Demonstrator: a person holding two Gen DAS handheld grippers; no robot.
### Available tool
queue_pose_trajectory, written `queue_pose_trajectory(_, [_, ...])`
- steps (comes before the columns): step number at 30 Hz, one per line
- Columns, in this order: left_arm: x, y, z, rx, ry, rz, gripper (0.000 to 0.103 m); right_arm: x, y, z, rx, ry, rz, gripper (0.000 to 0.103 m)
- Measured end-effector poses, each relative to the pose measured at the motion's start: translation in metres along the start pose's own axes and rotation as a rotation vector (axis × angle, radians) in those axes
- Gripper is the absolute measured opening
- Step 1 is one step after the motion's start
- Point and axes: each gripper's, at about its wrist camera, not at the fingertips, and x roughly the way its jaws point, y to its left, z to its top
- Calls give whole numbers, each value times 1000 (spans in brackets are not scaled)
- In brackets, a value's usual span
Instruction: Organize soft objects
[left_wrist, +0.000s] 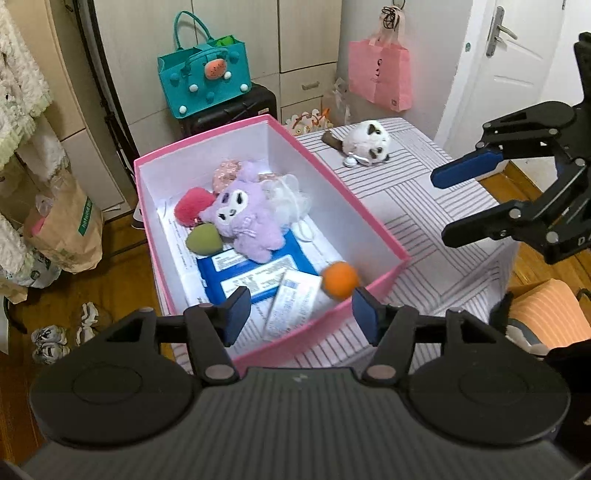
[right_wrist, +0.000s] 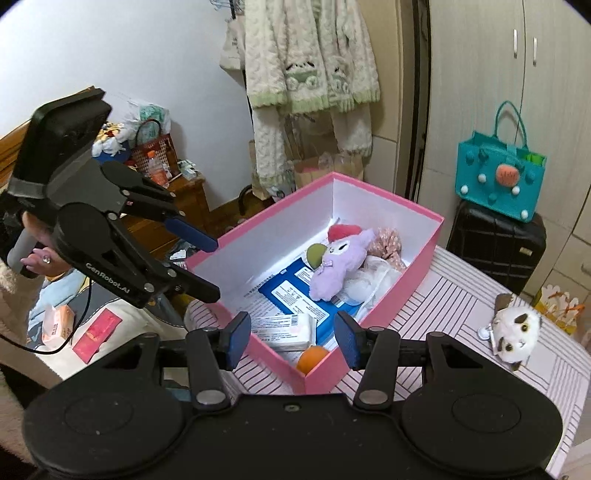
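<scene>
We see both jaws half-open, empty | white-and-brown plush cat (right_wrist: 515, 334) lies outside pink cardboard box (right_wrist: 428, 258), nearer right gripper (right_wrist: 291, 338) than left gripper (left_wrist: 301, 314).

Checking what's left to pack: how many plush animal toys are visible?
2: the purple plush lies inside the pink box; the white cat plush lies outside on the striped tabletop. Others may be buried.
</scene>
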Motion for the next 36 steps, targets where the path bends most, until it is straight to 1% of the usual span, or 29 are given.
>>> queue_pose_trajectory(2, [-6, -8, 1, 3, 6, -10, 63, -12, 3, -3, -8, -11, -3, 61])
queue_pose_trajectory(4, [-12, -17, 3, -1, 3, -24, 67, -23, 5, -7, -14, -20, -8, 65])
queue_pose_trajectory(5, [-14, -21, 4, -5, -1, -33, 72, -29, 5, -9, -18, -24, -12, 66])
queue_pose_trajectory(6, [-15, -24, 5, -8, -6, -42, 74, -34, 6, -12, -22, -27, -17, 68])
queue_pose_trajectory(7, [-15, -29, 6, -10, -9, -52, 74, -38, 5, -14, -24, -32, -24, 69])
queue_pose_trajectory(8, [-15, -33, 7, -11, -10, -58, 75, -43, 4, -18, -24, -37, -32, 73])
queue_pose_trajectory(12, [-7, -50, 14, -10, -17, -77, 77, -57, -4, -31, -20, -49, -65, 78])
queue_pose_trajectory(16, [6, -61, 24, -29, -32, -99, 78, -63, -16, -43, 2, -48, -93, 81])
queue_pose_trajectory(17, [9, -64, 26, -34, -39, -104, 78, -64, -20, -47, 8, -50, -103, 86])
queue_pose_trajectory(18, [13, -67, 29, -40, -50, -105, 84, -64, -23, -50, 9, -53, -112, 88])
queue_pose_trajectory(20, [20, -74, 33, -48, -84, -94, 92, -65, -31, -57, 11, -68, -137, 89])
queue_pose_trajectory(23, [33, -85, 40, -46, -126, -77, 92, -64, -46, -68, 30, -85, -166, 89])
queue_pose_trajectory(26, [46, -95, 50, -60, -162, -94, 92, -62, -62, -79, 40, -104, -199, 89])
queue_pose_trajectory(30, [66, -107, 64, -85, -206, -117, 93, -56, -86, -89, 52, -152, -214, 89])
queue_pose_trajectory(34, [88, -121, 77, -91, -263, -56, 95, -45, -114, -99, 51, -227, -245, 89])
queue_pose_trajectory(36, [101, -127, 83, -107, -290, -16, 97, -38, -133, -102, 78, -243, -257, 89])
